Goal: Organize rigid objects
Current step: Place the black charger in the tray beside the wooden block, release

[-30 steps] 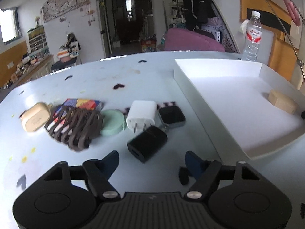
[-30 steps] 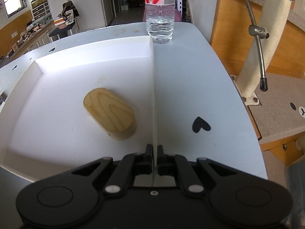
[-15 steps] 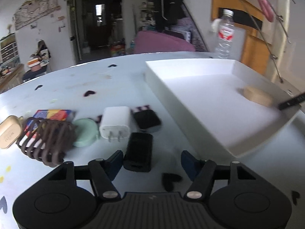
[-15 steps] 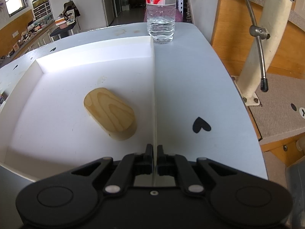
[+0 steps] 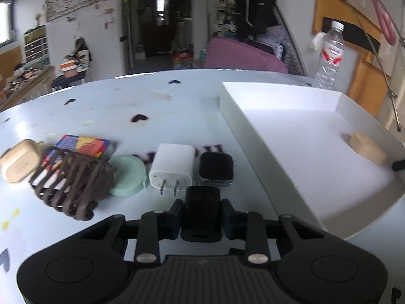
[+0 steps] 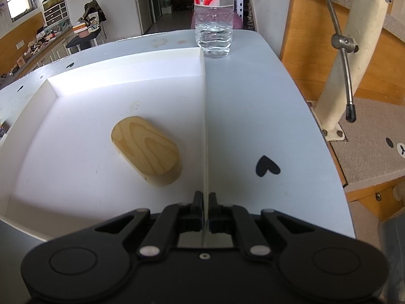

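my left gripper (image 5: 202, 215) has its fingers clamped on the black charger (image 5: 201, 211) on the table (image 5: 157, 106), just in front of the white charger (image 5: 172, 167). my right gripper (image 6: 205, 205) pinches the white tray (image 6: 76, 172) wall; wooden block (image 6: 146, 149) lies inside.

the water bottle (image 6: 213, 15) has a white and red label with red chinese writing, "娃哈哈". a small square code sits on the right side of that label, with tiny print under it that is too small to read. the tan earbud case (image 5: 19, 162) has a short word on its front, but it is too blurry to read.
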